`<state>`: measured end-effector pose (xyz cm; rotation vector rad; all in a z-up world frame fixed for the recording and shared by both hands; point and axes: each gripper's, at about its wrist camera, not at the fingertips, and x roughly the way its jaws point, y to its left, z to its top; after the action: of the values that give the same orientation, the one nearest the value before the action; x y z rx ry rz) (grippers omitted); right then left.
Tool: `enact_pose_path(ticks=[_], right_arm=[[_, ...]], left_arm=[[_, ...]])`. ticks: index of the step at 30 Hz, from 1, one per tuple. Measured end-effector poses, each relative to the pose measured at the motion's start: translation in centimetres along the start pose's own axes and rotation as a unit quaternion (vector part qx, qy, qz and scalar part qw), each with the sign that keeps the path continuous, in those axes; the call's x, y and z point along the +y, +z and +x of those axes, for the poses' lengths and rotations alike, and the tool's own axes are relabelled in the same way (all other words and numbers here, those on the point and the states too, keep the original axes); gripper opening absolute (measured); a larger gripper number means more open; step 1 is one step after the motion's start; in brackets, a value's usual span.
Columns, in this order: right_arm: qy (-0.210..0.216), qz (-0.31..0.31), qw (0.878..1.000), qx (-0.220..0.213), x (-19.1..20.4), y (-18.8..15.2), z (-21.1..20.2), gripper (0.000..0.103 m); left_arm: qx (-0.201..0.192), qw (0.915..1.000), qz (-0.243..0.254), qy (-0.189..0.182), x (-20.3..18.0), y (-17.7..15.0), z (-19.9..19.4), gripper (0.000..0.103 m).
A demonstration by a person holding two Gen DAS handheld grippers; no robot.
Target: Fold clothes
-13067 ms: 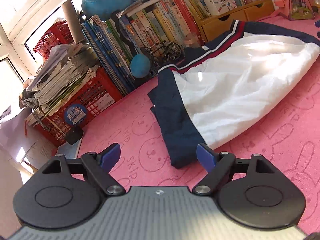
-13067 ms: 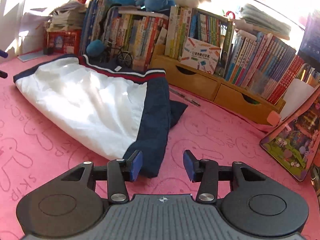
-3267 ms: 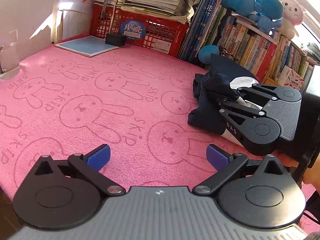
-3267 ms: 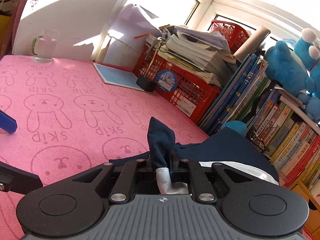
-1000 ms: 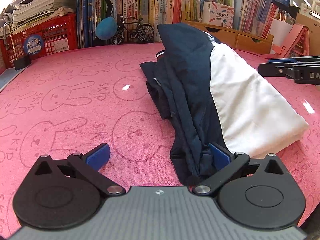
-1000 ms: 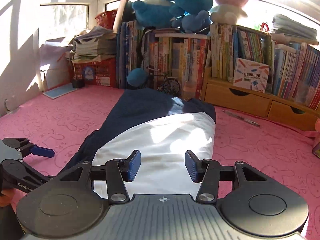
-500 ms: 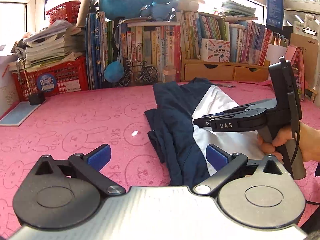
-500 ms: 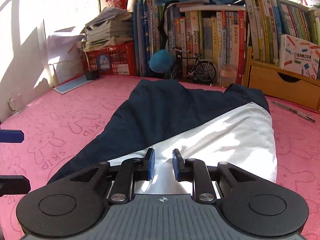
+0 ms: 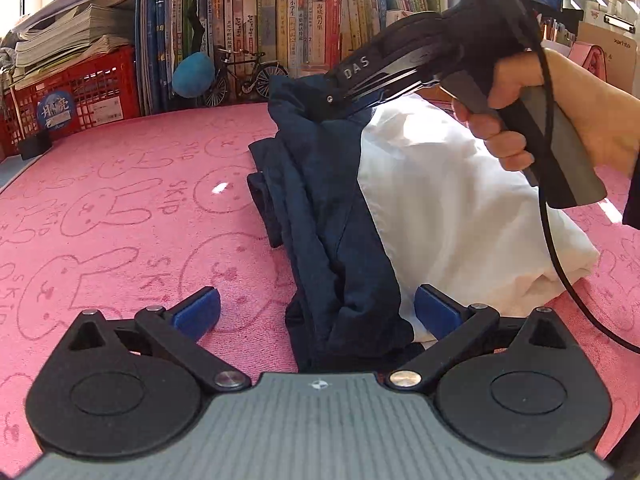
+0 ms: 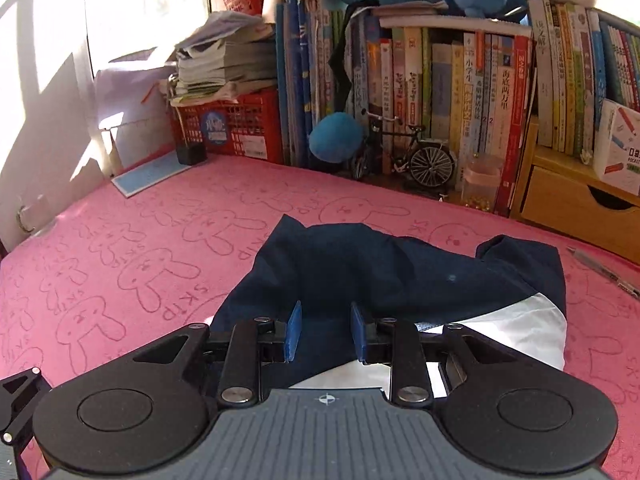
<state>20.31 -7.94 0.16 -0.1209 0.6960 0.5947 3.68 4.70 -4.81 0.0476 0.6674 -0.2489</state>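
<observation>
Two grippers work our folded garment: left gripper fingers spread wide around its near end, right gripper fingers parted over navy cloth.

Left wrist view, as I see it. Lower frame: my left gripper, blue pads spread wide, the near end of the folded navy-and-white garment lying between them on the pink bunny-print mat. Upper right: my right gripper, held in a hand, its tip at the garment's far navy end; I cannot tell its jaw state here. Upper left: red crate under stacked papers. Top centre: row of books, model bicycle, blue plush ball.
</observation>
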Motion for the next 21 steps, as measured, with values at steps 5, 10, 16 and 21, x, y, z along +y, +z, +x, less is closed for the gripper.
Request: enact_pose_path(ticks=[5, 10, 16, 21], right_arm=[[-0.003, -0.018, 1.000, -0.002, 1.0, -0.3, 4.8, 0.030], [0.028, 0.017, 0.999, -0.037, -0.5, -0.9, 4.8, 0.031], [0.053, 0.078, 0.992, -0.079, -1.9, -2.0, -2.2, 0.055], [0.012, 0.017, 0.998, -0.051, -1.2, -7.0, -9.9, 0.055]], left_arm=[[-0.007, 1.0000, 0.005, 0.000, -0.1, -0.3, -0.2, 0.103], [-0.009, 0.9999, 0.006, -0.004, 0.0, -0.6, -0.4, 0.103], [0.013, 0.9999, -0.004, -0.002, 1.4, -1.2, -2.1, 0.103], [0.016, 0.9993, -0.009, 0.032, 3.1, -0.9, -4.8, 0.103]])
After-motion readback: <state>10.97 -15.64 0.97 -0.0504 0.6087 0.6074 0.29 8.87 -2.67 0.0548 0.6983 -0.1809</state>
